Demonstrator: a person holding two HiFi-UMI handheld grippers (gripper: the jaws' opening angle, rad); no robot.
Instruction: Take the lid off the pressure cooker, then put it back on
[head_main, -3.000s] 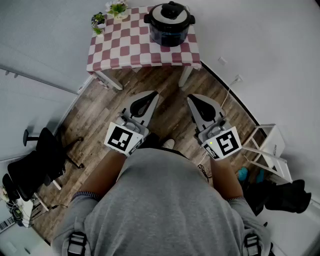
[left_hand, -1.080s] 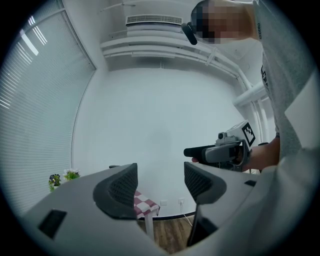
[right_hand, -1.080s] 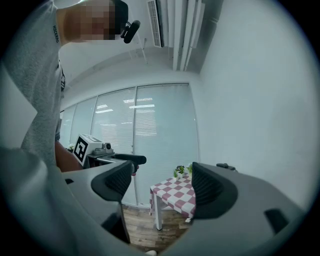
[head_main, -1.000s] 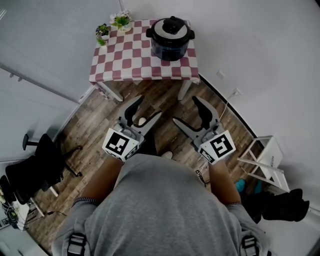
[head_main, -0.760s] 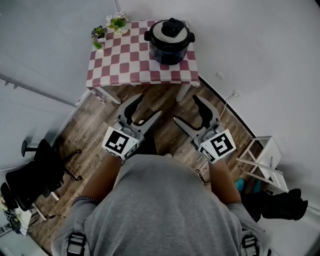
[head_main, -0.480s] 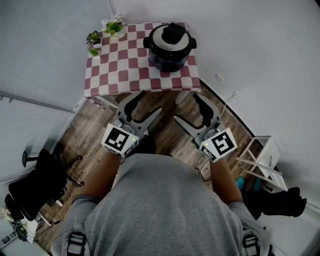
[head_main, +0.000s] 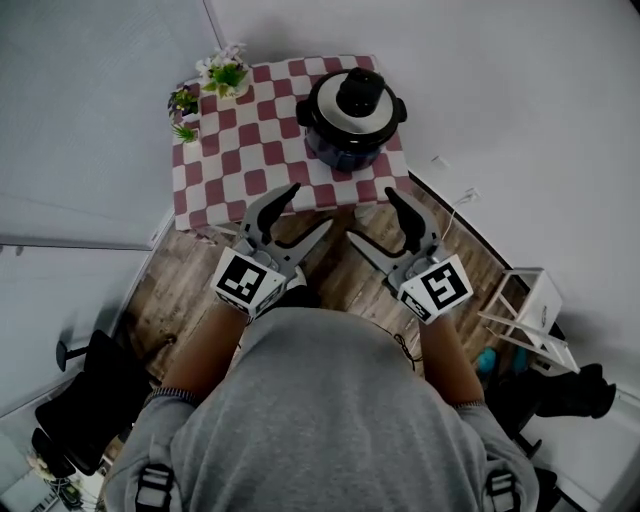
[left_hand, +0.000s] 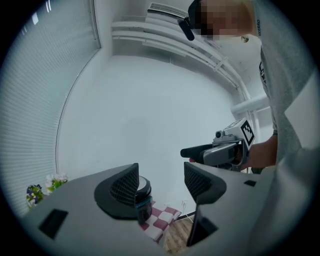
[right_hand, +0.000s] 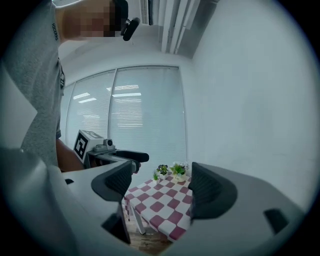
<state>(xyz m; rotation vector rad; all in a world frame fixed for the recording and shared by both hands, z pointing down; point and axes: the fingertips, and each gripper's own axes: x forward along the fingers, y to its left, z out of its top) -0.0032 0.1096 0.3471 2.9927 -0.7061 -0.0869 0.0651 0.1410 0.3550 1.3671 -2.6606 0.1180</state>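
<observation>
We hold both tools low in the head view, over the wooden floor (head_main: 205, 255) at the near edge of the desk (head_main: 245, 150). The left tool (head_main: 308, 207) has its jaws spread wide with nothing between them and touches nothing. The right tool (head_main: 372, 215) is spread just as wide and is equally empty. In each gripper view we see open air between the ribbed pads.

The pressure cooker (head_main: 352, 120) stands upright at the upper centre of the frame, on the right part of the checked desk, well apart from both tools. Its lid (head_main: 358, 95) is on, with the black knob (head_main: 360, 88) facing straight up at us. The two side handles (head_main: 399, 106) stick out to the left and right of the frame, so its longer line runs across the picture.

In the left gripper view the cooker is mostly covered by the left-hand jaw; we make out only a strip of pale lid and dark body. In the right gripper view the right-hand jaw cuts off the desk's right end, and only the potted plants (right_hand: 172, 170) show at its far edge.
</observation>
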